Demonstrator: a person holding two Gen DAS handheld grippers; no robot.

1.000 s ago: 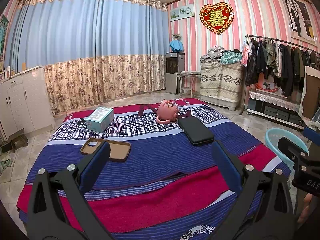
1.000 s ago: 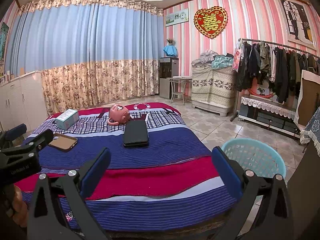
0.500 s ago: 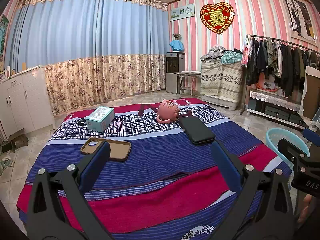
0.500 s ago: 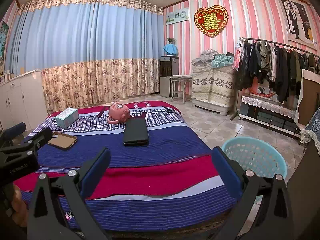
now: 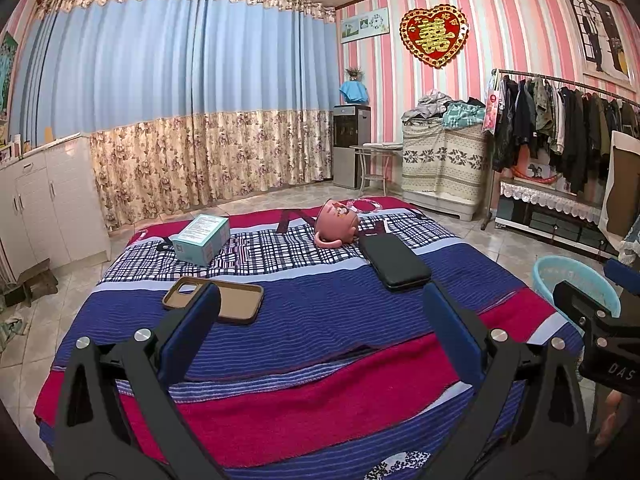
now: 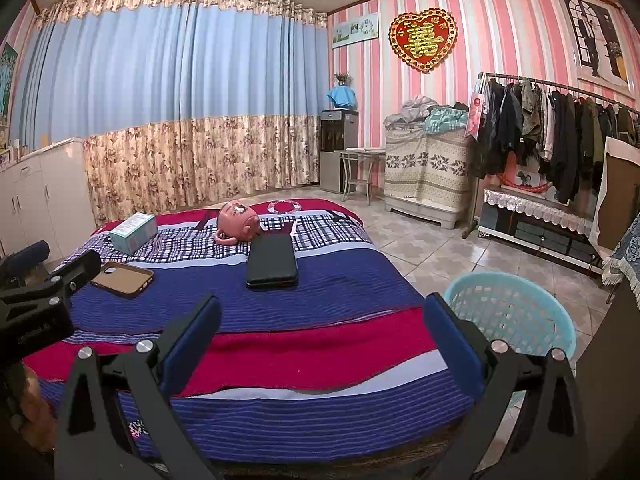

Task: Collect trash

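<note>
left view: basket point(image 5: 576, 280) partly hidden behind right tongs point(image 5: 588, 300); print on teal box point(image 5: 203, 234) too small to read. right view: basket point(image 6: 508, 312) rim partly covered by a near finger point(image 6: 452, 344); left tongs point(image 6: 44, 280) cut off at left edge.

Each tool is a matte black two-finger frame shaped like a spring clamp, with triangular cut-outs in its arms and round silver screw heads near the finger roots. The left gripper point(image 5: 320, 322) and right gripper point(image 6: 320, 330) both carry flat dark blue pads point(image 5: 191, 330) on the inner finger faces. White lettering, partly legible, marks the black bodies. A patch of bare skin shows at each frame's lower edge
</note>
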